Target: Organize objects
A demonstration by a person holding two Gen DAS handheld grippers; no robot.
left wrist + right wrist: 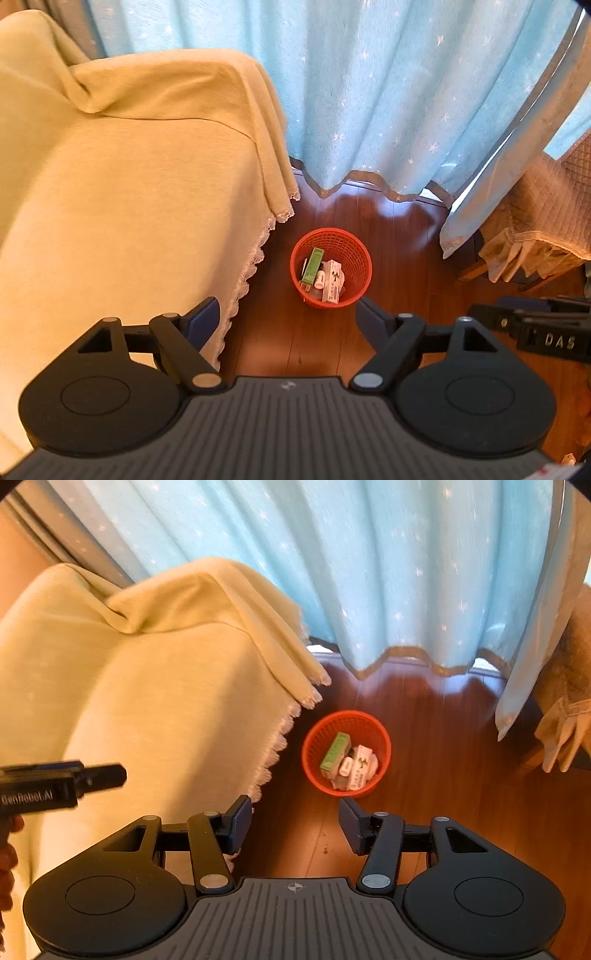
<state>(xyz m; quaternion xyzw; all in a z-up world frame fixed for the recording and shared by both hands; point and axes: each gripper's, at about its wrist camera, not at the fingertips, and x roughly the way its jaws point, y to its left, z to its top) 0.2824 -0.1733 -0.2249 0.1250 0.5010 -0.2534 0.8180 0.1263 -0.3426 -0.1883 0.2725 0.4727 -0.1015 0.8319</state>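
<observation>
Both tools are up high looking down, and neither is carrying anything: the left gripper [286,321] has its jaws spread wide with only bare wooden floor [295,350] between them, and the right gripper [295,823] is the same, jaws apart and nothing in them. In the right wrist view the left tool pokes in from the left edge, with a bit of a hand [7,849] behind it. So my read is we're between items, either a drop just got finished or it's time to fetch the next thing. I can't see any loose item left out, so the next move probably means turning away to look for one, or calling it done. To the left is something draped in a pale yellow cloth [129,203] with a lacy edge, nothing on it that I can see. Past the fingertips, on the floor near the cloth's corner, sits the small red mesh basket [354,247], upright, holding a green box [313,266], a white box [332,282] and a little white bottle-ish thing [320,279] between them. Behind it all hangs a light blue curtain [369,92] with tiny stars
</observation>
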